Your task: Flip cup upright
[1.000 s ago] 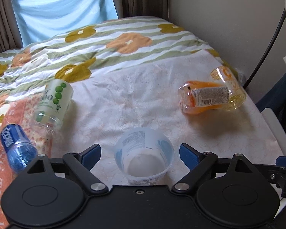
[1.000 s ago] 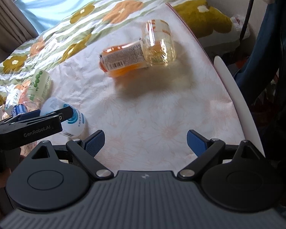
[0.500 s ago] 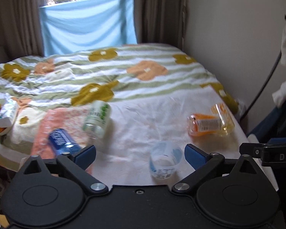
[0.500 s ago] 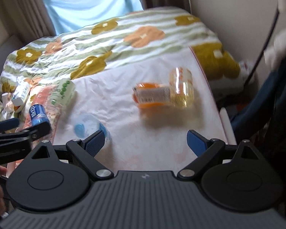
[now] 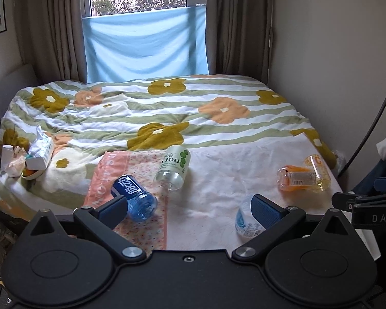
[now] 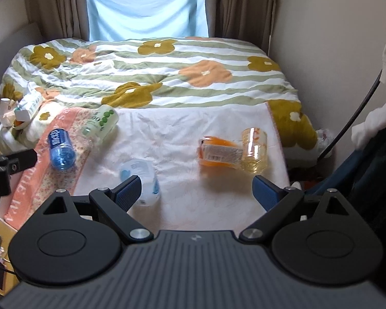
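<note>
A clear plastic cup with a blue-and-white label stands upright on the white cloth near the bed's front edge; it also shows in the right wrist view, partly behind a fingertip. My left gripper is open and empty, pulled back above the bed edge. My right gripper is open and empty, also held back. Neither touches the cup.
Lying on their sides: a blue cup, a white cup with green dots, an orange cup and a clear yellowish cup. A tissue pack lies at the left. The wall runs along the right.
Both grippers have pulled back and up from the bed. The left gripper, which had the upright cup between its open fingers, is now well away from it.
</note>
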A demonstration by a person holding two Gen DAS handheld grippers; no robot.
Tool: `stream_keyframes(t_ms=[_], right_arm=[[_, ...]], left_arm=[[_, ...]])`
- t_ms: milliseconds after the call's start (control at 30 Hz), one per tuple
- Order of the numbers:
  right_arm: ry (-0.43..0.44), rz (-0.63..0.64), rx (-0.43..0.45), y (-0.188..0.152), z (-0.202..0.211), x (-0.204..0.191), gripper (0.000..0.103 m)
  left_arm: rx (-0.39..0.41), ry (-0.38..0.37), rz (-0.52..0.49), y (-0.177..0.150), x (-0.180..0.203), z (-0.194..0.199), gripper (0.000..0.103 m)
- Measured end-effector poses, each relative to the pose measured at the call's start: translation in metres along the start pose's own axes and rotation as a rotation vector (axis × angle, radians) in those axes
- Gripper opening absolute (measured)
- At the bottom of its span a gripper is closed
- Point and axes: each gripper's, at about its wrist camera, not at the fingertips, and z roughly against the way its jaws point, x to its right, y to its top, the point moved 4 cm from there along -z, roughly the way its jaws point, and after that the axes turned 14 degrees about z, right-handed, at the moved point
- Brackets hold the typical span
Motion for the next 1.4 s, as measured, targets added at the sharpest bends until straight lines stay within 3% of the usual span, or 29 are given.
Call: stream_keyframes(t_ms=[1400], right_arm=[[-0.017, -0.004, 0.007, -0.008, 0.013, -0.009, 0.103]], left_arm=[[0.036, 0.009, -0.009, -0.012, -0.011, 0.011, 0.103]])
